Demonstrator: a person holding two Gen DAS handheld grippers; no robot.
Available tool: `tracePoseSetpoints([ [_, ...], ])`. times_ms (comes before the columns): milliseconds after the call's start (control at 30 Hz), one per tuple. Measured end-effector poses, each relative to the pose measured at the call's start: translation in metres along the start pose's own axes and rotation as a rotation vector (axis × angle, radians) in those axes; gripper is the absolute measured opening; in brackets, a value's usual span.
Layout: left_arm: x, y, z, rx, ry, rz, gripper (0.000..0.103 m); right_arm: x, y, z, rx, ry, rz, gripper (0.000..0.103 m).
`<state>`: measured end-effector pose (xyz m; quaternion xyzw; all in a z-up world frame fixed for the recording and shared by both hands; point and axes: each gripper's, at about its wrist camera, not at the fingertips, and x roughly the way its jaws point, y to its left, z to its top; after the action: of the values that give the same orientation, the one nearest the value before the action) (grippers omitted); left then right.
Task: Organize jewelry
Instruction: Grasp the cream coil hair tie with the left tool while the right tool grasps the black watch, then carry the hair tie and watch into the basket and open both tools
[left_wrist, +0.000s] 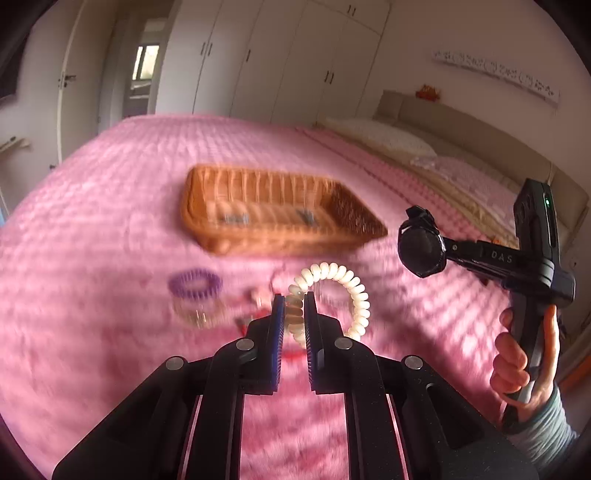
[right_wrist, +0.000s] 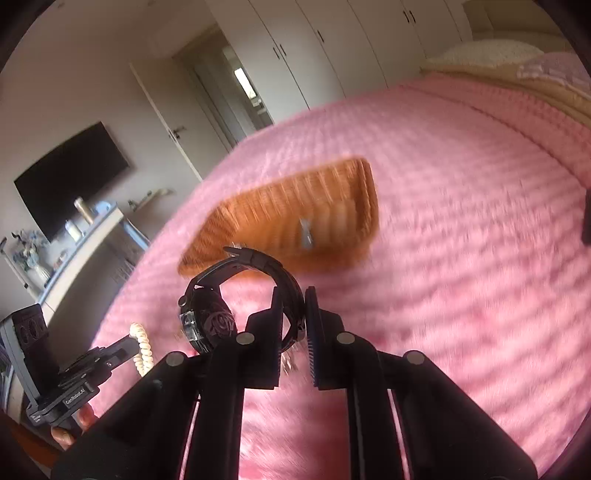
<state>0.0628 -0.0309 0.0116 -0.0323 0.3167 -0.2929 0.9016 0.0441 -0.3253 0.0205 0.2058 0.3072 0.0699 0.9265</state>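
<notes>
My left tongs (left_wrist: 294, 306) pinch a cream spiral bracelet (left_wrist: 338, 295) above the pink bedspread (left_wrist: 110, 206), my right tongs (right_wrist: 294, 310) pinch the strap of a black watch (right_wrist: 210, 317), the purple coil (left_wrist: 195, 282) lies just left on the cover, and farther off sits the wicker basket (left_wrist: 280, 240).

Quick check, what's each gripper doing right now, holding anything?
Left gripper: closed on the white coil hair tie, lifted off the pink blanket.
Right gripper: closed on the black watch by its strap.
</notes>
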Motion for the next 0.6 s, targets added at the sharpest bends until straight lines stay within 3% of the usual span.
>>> tracePoseSetpoints([
  [267, 0.038, 0.008, 0.069, -0.004, -0.046, 0.028, 0.009, 0.052, 0.025, 0.062, -0.044, -0.018, -0.058, 0.010],
  [600, 0.127, 0.039, 0.122, -0.020, -0.006, 0.104, 0.009, 0.155, 0.024, 0.089, 0.001, 0.044, -0.119, 0.010],
])
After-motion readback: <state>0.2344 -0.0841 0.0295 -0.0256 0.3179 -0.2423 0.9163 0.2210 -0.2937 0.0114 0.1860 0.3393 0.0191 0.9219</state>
